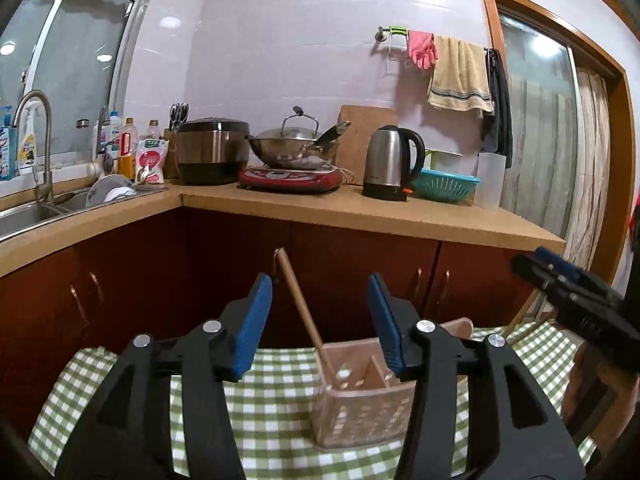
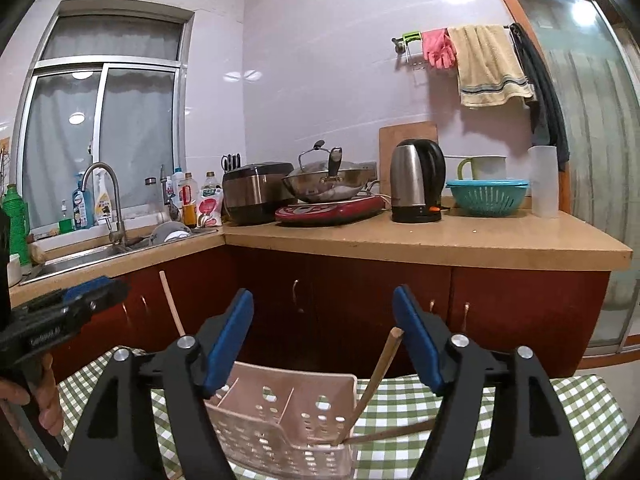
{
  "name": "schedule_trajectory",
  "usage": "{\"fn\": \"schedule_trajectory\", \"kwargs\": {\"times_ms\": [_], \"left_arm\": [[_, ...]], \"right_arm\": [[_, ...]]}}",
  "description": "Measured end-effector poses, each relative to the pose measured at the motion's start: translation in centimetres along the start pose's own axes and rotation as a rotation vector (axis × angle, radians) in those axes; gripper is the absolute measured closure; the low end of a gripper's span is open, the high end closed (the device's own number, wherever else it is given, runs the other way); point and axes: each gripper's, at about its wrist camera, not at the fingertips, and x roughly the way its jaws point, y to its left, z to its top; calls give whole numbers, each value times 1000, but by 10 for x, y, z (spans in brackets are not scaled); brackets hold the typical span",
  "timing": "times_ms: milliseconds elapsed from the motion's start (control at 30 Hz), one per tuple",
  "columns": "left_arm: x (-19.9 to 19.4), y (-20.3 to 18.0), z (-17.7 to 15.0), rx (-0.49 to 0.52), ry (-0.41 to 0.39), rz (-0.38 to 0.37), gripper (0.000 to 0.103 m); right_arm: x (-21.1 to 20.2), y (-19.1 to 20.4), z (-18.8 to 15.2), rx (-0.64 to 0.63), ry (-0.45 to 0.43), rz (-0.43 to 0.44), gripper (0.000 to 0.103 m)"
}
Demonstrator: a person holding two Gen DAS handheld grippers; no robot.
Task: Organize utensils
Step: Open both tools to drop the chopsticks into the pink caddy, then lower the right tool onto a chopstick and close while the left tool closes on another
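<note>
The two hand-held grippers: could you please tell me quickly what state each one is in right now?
Left hand-held gripper: open, holding nothing; a chopstick stands free between its jaws.
Right hand-held gripper: open, holding nothing.

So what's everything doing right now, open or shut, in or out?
left gripper: open, holding nothing
right gripper: open, holding nothing
chopstick: standing tilted in the basket
other chopstick: leaning in the basket
basket: upright on the checked cloth
wok: lid on
</note>
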Motion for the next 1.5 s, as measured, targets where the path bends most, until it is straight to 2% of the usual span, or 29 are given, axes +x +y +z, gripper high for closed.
{"fn": "schedule_trajectory", "kwargs": {"times_ms": [267, 467, 700, 1033, 1167, 1500], "left_arm": [[-45, 5, -24, 7, -2, 37, 37], [-83, 2, -46, 27, 8, 58, 36], [-122, -1, -89, 13, 70, 78, 36], [-161, -2, -161, 17, 220, 115, 38], [-169, -2, -182, 30, 274, 129, 45], [-176, 4, -219, 13, 368, 151, 52]], "right_arm": [[-46, 10, -15, -5, 13, -21, 30], [-86, 19, -43, 15, 57, -13, 30], [-127, 30, -91, 26, 141, -16, 30], [-168, 42, -164, 14, 325, 5, 47], [-177, 49, -190, 0, 401, 31, 50], [-181, 60, -223, -28, 502, 55, 61]]}}
